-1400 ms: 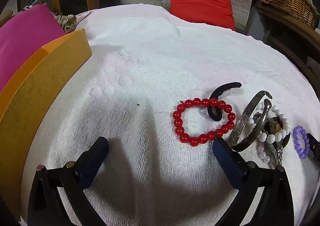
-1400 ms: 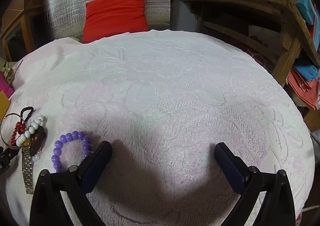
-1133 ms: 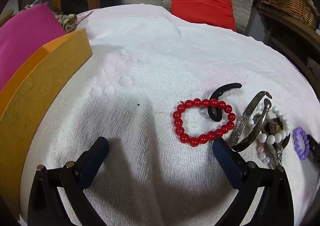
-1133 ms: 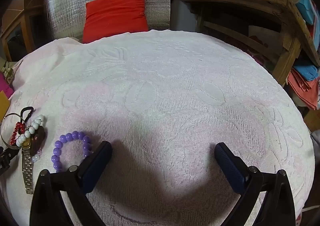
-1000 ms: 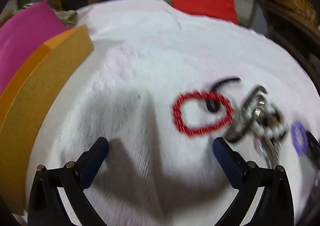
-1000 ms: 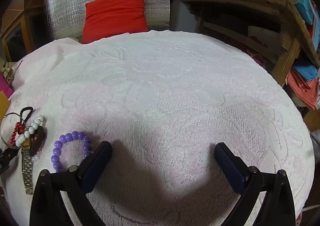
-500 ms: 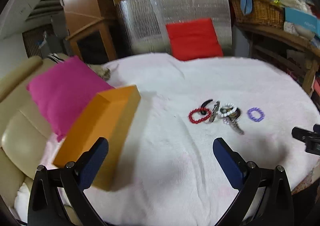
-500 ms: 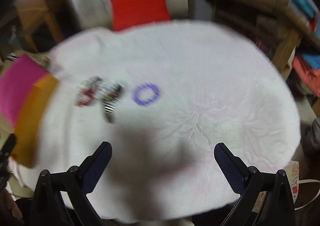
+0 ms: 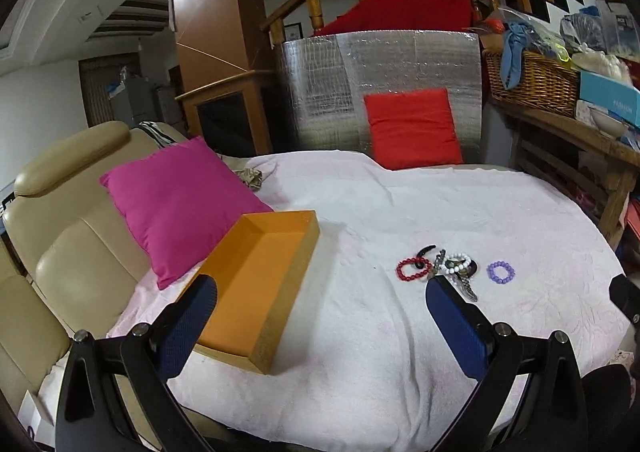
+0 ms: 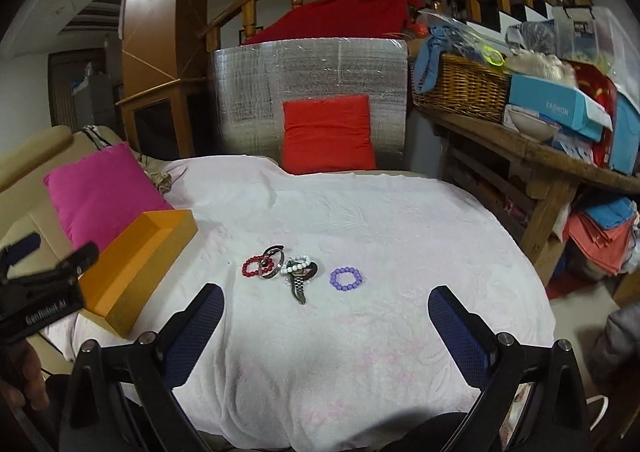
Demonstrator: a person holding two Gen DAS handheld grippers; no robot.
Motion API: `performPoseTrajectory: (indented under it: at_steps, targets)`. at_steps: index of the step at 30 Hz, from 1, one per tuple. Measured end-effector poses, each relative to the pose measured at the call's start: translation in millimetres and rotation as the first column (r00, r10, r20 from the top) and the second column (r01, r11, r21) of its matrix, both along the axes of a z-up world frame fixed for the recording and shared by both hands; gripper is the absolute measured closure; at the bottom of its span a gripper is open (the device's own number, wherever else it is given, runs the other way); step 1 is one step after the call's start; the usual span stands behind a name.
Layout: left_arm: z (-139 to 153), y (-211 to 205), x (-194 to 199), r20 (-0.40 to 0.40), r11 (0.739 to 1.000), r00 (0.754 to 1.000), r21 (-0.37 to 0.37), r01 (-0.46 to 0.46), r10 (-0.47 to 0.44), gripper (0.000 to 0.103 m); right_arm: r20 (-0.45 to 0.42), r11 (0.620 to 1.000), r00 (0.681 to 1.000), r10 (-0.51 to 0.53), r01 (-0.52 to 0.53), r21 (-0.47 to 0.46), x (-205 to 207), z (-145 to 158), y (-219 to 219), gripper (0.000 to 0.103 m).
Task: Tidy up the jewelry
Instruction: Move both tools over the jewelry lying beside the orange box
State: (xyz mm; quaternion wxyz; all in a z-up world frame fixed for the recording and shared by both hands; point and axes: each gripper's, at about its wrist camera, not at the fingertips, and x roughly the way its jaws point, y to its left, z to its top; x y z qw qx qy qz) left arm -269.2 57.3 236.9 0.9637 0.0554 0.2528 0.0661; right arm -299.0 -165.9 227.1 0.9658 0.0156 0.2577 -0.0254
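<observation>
Nothing's picked up yet. Both grippers, left (image 9: 320, 326) and right (image 10: 326, 326), hang empty with jaws wide apart. The jewelry (image 10: 296, 272) sits heaped mid-table, the box (image 10: 140, 268) just left. Next I'd guess: drop onto the purple bracelet (image 10: 346, 278).

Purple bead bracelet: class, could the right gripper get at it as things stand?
Probably yes. The purple bead bracelet lies alone on the white towel, apart from the jewelry pile. The right gripper is open, with nothing between them.
</observation>
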Motion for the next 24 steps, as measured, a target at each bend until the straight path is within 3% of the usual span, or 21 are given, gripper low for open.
performPoseTrajectory:
  at_steps: [24]
  targets:
    - [-17, -10, 13, -0.035, 0.999, 0.999, 0.043, 0.012, -0.01, 0.0, -0.056, 0.992, 0.997, -0.049, 0.056, 0.114, 27, -20, -21, 0.0]
